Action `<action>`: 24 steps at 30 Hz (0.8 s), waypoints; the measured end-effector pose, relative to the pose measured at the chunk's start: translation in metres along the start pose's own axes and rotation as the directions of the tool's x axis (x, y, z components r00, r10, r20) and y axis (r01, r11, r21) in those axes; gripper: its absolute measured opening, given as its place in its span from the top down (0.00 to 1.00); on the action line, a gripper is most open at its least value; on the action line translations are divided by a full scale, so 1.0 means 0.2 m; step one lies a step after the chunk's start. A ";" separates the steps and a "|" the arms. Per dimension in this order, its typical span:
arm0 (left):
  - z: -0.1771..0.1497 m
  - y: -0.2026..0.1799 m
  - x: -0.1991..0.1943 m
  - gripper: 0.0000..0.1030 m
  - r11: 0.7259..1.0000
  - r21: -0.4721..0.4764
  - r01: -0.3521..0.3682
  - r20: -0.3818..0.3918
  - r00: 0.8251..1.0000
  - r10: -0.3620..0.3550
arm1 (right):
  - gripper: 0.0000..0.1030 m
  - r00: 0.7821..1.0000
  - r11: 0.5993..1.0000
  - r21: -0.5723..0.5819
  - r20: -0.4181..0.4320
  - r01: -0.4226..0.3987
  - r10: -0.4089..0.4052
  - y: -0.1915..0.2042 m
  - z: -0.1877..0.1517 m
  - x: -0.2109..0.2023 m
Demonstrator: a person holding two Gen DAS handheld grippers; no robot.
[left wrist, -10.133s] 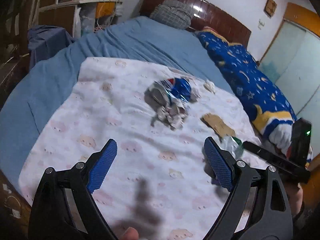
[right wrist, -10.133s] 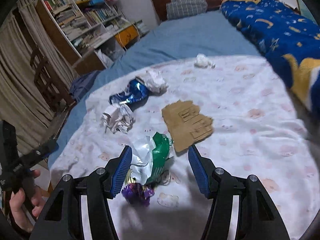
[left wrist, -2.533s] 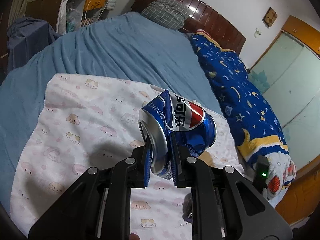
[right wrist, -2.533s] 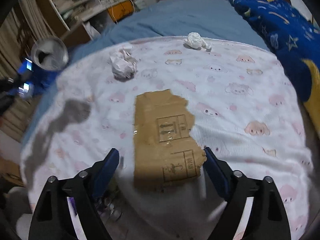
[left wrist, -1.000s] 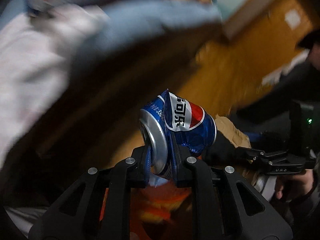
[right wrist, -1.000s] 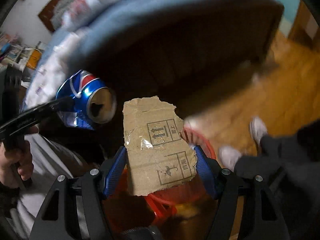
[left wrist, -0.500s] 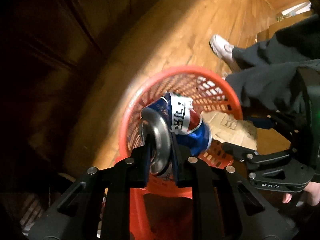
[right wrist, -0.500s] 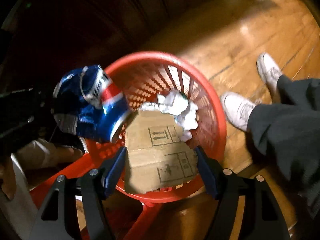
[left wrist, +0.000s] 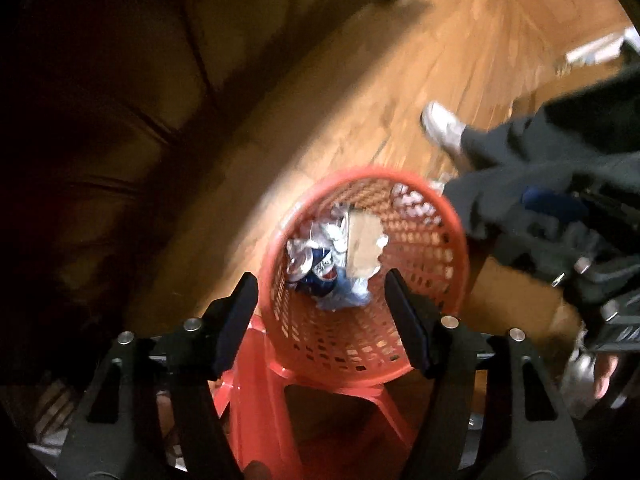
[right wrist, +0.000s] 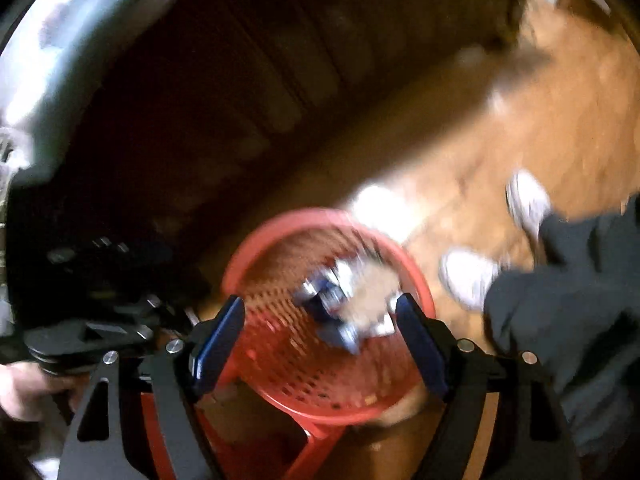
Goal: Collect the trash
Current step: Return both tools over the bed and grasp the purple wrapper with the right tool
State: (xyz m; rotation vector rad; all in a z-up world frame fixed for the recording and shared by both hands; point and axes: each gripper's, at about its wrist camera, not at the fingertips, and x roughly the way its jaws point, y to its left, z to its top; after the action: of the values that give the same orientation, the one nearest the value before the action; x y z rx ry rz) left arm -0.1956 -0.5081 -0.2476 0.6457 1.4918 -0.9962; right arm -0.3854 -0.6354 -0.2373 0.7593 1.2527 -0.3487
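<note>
Gripper [left wrist: 324, 322] above can [left wrist: 318, 270], can slanted

- The crushed blue, red and white drink can [left wrist: 318, 270] in the red perforated plastic basket [left wrist: 436, 248] carried white markings, too blurred to read.
- The torn brown cardboard piece [left wrist: 360, 240] showed no readable print.

Can [left wrist: 318, 274] lies left of cardboard [left wrist: 362, 246] inside the basket [left wrist: 440, 248].
</note>
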 end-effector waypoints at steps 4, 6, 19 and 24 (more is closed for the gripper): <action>-0.07 0.16 -0.52 0.30 0.997 -0.048 0.065 0.175 0.983 -0.056 | 0.22 0.984 0.988 -0.139 0.150 -0.070 0.091 0.33 0.20 -0.38; -0.15 0.26 -0.75 0.24 0.995 -0.080 0.065 0.262 0.964 -0.041 | 0.18 0.960 0.962 -0.253 0.230 -0.101 0.162 0.60 0.30 -0.58; -1.10 1.62 -1.76 0.23 0.729 -0.685 -0.005 0.516 0.702 0.490 | 0.14 0.857 0.642 -0.714 0.114 -0.280 0.502 2.36 0.46 -0.49; -1.34 1.96 -1.67 0.23 0.625 -0.778 0.071 0.479 0.711 0.515 | 0.22 0.875 0.529 -0.789 -0.023 -0.313 0.483 2.84 0.36 -0.10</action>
State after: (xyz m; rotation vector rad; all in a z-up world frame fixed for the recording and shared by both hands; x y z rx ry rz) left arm 0.0598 -0.0404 -0.0195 -0.1586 0.9607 -0.2308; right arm 0.0147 -0.2825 -0.0267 0.2133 0.8566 0.4981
